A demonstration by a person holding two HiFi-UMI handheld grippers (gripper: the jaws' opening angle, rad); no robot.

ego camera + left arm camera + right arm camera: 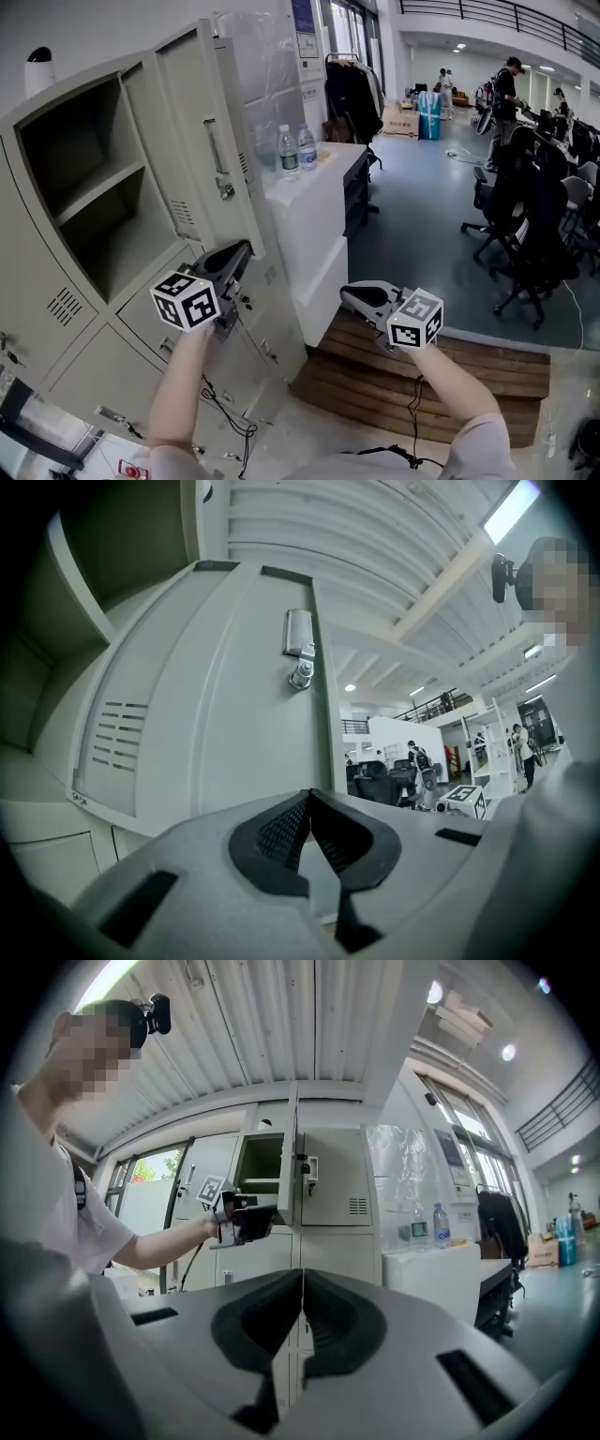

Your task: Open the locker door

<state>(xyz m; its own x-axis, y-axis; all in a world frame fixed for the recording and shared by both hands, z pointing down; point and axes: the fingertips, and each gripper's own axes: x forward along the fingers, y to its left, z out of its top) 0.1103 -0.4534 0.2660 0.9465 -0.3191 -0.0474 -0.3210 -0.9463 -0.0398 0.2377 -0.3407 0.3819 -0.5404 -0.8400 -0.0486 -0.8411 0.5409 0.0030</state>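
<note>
We found the locker door (202, 141) already swung wide, standing out from the cabinet at about eleven o'clock in the head view. The upper compartment (80, 178) lay fully exposed at nine o'clock, and its inner shelf (98, 192) was bare as far as we could see. The left hand-held gripper (242, 249) sat just below the door's lower free corner; we could not tell whether it touched the metal. In its own view its jaws met at the tips with nothing between them, and the door (234, 696) and its latch (300, 658) rose at twelve o'clock. The right hand-held gripper (347, 293) hung well apart from the locker at five o'clock, its jaws pressed together on nothing. We judged the opening itself done, with at most drawing both tools clear of the door left.
</note>
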